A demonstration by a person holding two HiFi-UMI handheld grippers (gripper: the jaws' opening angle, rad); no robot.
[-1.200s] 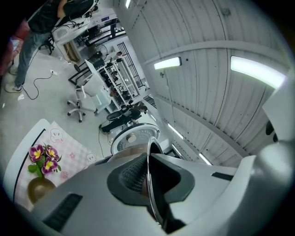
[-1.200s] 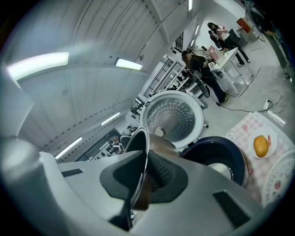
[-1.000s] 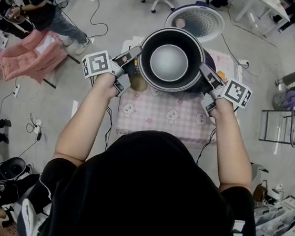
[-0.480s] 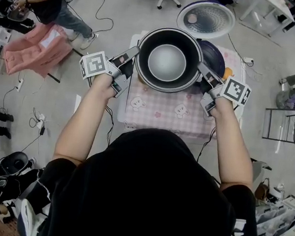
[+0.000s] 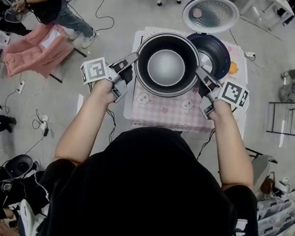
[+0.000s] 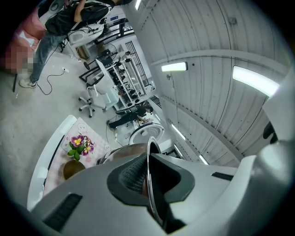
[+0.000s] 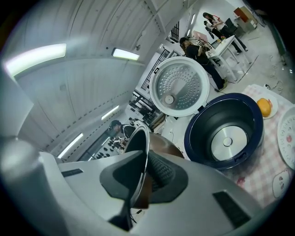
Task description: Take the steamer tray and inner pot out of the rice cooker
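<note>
Dark metal inner pot [image 5: 166, 67] out of open-lidded navy rice cooker [image 5: 218, 48], held just beside it over pink-checked bench [image 5: 169, 113]. Left gripper [image 5: 133, 60] clamped on pot's left rim; right gripper [image 5: 199, 72] clamped on right rim.

Black short-sleeved shirt [image 5: 144, 194]; thin black cables [image 5: 108, 123] hang beside both forearms.

**Colours and patterns at the table**

Inner pot [image 5: 166, 67]: dark grey wall, silvery floor. Rice cooker [image 5: 217, 50], far right: navy blue shell; lid [image 5: 210, 13] white. Tablecloth [image 5: 170, 112]: pink-and-white check with small bear prints. Left gripper [image 5: 133, 60] and right gripper [image 5: 200, 73]: pale grey, black-and-white square markers. Fruit [image 5: 233, 67]: orange.
</note>
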